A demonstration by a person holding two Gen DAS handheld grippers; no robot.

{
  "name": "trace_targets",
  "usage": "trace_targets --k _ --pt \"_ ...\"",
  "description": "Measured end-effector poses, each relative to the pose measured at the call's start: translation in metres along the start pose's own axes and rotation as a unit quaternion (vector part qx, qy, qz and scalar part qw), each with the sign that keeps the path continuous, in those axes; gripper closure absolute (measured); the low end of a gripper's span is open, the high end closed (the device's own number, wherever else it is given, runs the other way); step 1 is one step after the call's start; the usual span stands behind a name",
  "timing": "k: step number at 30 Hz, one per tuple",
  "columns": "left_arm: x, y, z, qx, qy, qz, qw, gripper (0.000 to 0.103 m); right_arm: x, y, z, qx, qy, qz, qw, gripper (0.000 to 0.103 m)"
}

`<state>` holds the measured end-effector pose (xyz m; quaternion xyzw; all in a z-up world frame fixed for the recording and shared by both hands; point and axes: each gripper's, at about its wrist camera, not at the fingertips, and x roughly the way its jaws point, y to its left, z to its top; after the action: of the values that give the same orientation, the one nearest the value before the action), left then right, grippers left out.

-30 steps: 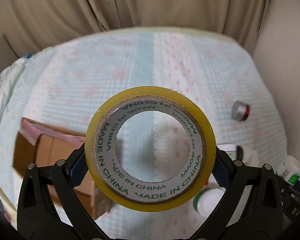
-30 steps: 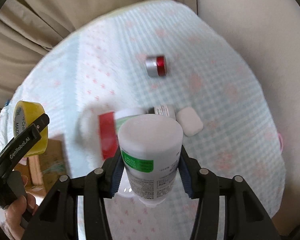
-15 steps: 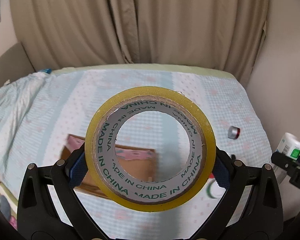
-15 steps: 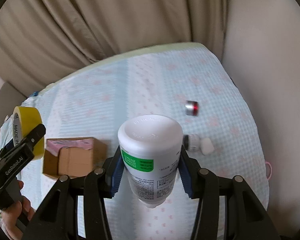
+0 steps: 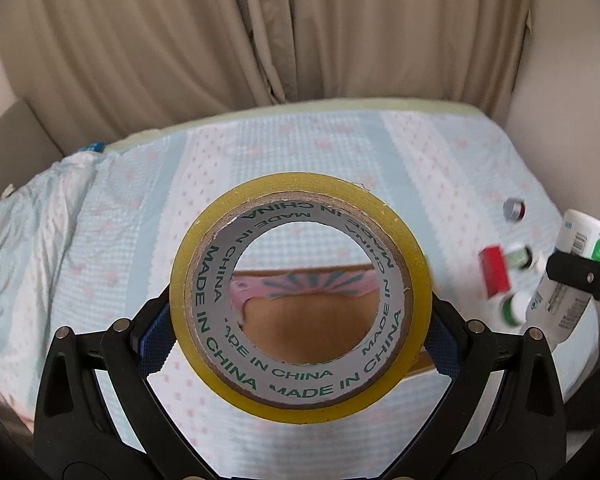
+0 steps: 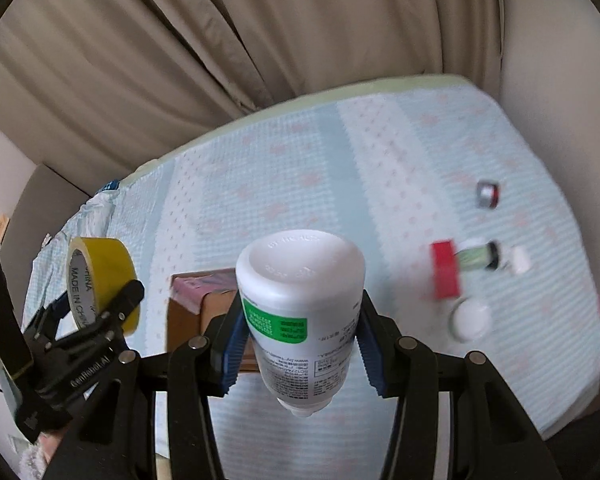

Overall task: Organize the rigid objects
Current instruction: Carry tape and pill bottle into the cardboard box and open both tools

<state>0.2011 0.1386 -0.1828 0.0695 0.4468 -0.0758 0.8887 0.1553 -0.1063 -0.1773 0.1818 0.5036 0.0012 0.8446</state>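
Observation:
My left gripper [image 5: 300,328] is shut on a yellow tape roll [image 5: 396,224], held upright above the bed. Through its hole I see an open cardboard box [image 5: 300,320] with a pink flap. In the right wrist view the left gripper [image 6: 96,312] and the tape roll [image 6: 104,268] are at the left, beside the box [image 6: 196,312]. My right gripper [image 6: 300,344] is shut on a white bottle [image 6: 300,280] with a green label, held above the box's right side. The bottle also shows at the right of the left wrist view [image 5: 572,272].
On the light blue patterned bed cover [image 6: 340,168] at the right lie a red box [image 6: 446,276], a small green bottle [image 6: 478,256], a white round lid [image 6: 470,318] and a silver-red cap [image 6: 488,194]. Beige curtains [image 6: 260,32] hang behind; a wall is at the right.
Both grippers have lifted off the bed and moved left toward the cardboard box, each keeping its object. The box now sits directly behind the tape roll.

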Motion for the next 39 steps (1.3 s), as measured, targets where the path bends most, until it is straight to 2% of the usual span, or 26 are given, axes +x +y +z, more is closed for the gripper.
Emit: trace_targets --k 6,11,16,20,30,32,33,34,36,39 --pt "0.055 0.032 -0.017 0.041 0.044 -0.011 0.9981 0.003 0.053 0.042 -0.015 0.057 0.039 0.021 0.997 0.057" --pt "0.110 0.038 -0.033 0.075 0.084 -0.016 0.9935 0.003 0.106 0.059 -0.019 0.090 0.081 0.023 0.992 0.057" --pt "0.169 0.026 -0.053 0.113 0.117 -0.018 0.9865 0.003 0.174 0.049 -0.027 0.138 0.132 0.028 0.981 0.057" --pt "0.206 0.010 -0.069 0.155 0.142 -0.021 0.9775 0.003 0.224 0.033 -0.038 0.162 0.167 0.020 0.972 0.057" --pt "0.242 -0.017 -0.085 0.232 0.181 -0.043 0.9548 0.000 0.269 0.013 -0.048 0.167 0.216 -0.006 0.962 0.056" --pt "0.241 -0.018 -0.087 0.239 0.176 -0.042 0.9540 0.000 0.275 0.011 -0.048 0.158 0.221 -0.020 0.962 0.047" --pt "0.239 -0.017 -0.087 0.239 0.172 -0.041 0.9550 0.000 0.275 0.009 -0.048 0.162 0.220 -0.023 0.962 0.021" --pt "0.237 -0.016 -0.088 0.236 0.171 -0.041 0.9557 0.000 0.274 0.006 -0.047 0.173 0.216 -0.020 0.961 0.001" --pt "0.234 -0.011 -0.088 0.228 0.172 -0.039 0.9576 0.000 0.267 0.001 -0.047 0.197 0.206 -0.005 0.959 0.000" --pt "0.230 -0.001 -0.089 0.212 0.176 -0.036 0.9606 0.000 0.256 -0.003 -0.048 0.199 0.195 -0.009 0.960 0.000"
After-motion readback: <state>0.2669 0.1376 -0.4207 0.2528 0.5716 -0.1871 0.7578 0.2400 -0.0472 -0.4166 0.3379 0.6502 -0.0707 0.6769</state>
